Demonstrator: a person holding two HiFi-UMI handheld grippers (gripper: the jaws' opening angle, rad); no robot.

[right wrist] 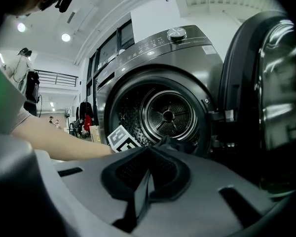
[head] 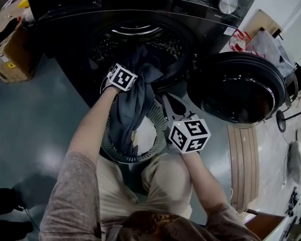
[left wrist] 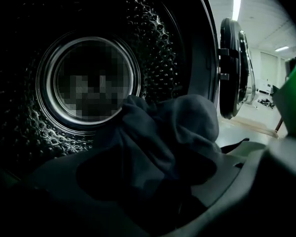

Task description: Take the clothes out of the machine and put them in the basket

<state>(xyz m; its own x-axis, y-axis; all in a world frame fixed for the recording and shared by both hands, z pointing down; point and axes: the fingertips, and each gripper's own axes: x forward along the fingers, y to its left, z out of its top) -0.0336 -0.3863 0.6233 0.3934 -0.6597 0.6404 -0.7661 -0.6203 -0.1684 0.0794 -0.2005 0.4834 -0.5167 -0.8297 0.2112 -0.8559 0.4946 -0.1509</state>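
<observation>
A dark grey garment (head: 133, 99) hangs out of the washing machine's drum (head: 140, 39) and down into the round slatted basket (head: 159, 127) at the person's knees. My left gripper (head: 131, 67) reaches into the drum mouth. Its jaws stand wide, with a bunch of that garment (left wrist: 163, 132) heaped between them; I see no pads pressing on it. My right gripper (head: 165, 102) hovers over the basket's right rim and points at the drum. Its jaws (right wrist: 148, 154) are shut. More dark cloth (right wrist: 175, 143) lies just past the tips, and whether any is pinched cannot be told.
The round machine door (head: 241, 87) hangs open at the right, close to my right gripper. A cardboard box (head: 10, 49) stands left of the machine. A wooden board (head: 243, 159) lies on the floor at the right, with bags (head: 263, 44) behind it.
</observation>
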